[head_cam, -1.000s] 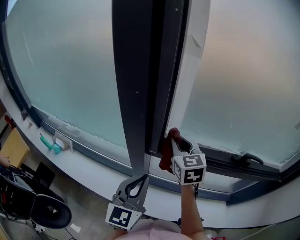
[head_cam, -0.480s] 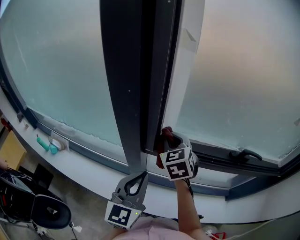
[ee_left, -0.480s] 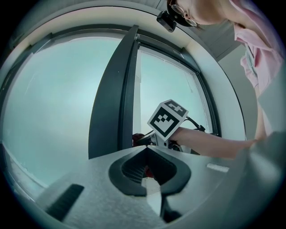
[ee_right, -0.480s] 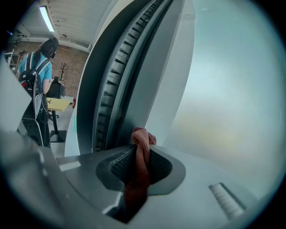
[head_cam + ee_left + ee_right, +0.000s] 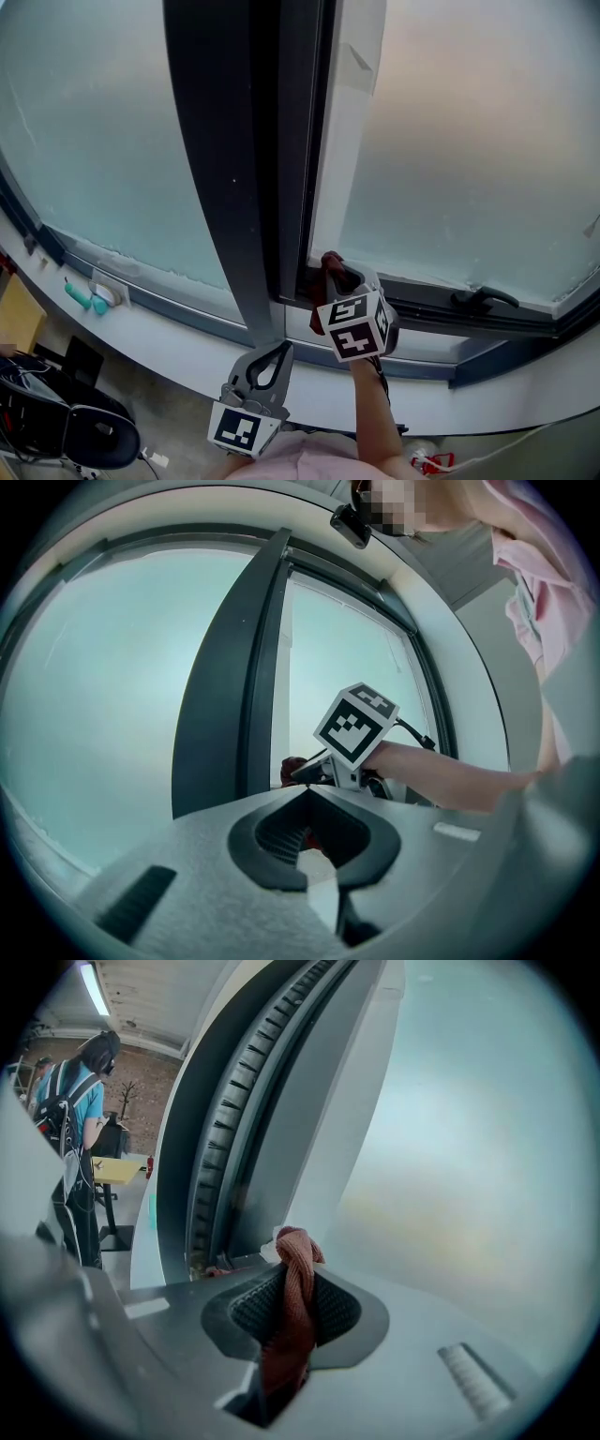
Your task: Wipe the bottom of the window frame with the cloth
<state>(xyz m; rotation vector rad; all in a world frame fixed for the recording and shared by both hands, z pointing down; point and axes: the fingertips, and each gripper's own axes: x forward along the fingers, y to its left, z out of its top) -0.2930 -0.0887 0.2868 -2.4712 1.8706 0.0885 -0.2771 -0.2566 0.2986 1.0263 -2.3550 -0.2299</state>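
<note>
Corner: the dark upright mullion (image 5: 225, 169) meets the bottom of the window frame (image 5: 427, 309) here, and it is tight. The mullion closes off the left side. To the right the bottom rail runs on open as far as a black window handle (image 5: 483, 298), which lies on the rail well apart from the tool.

Right gripper (image 5: 335, 272): tip is in that corner, jaws clamped on the cloth (image 5: 328, 260). In the right gripper view the reddish cloth (image 5: 292, 1307) is a twisted rope pinched between the ribbed pads, with its knobbed end sticking out past the tips towards the frame's ribbed seal (image 5: 220, 1138) (whether it touches cannot be told).

Left gripper (image 5: 274, 354): low and near the body, below the white sill (image 5: 187, 323), clear of the frame. Jaw tips are together with nothing between them.

Surface: frosted glass pane (image 5: 469, 141) above the rail; a second pane left of the mullion.

Surroundings: a teal item (image 5: 84, 298) on the sill far left, and a dark chair (image 5: 89, 436) on the floor below. A person with a backpack (image 5: 80, 1101) stands in the room, beside a yellow table (image 5: 122, 1168).
</note>
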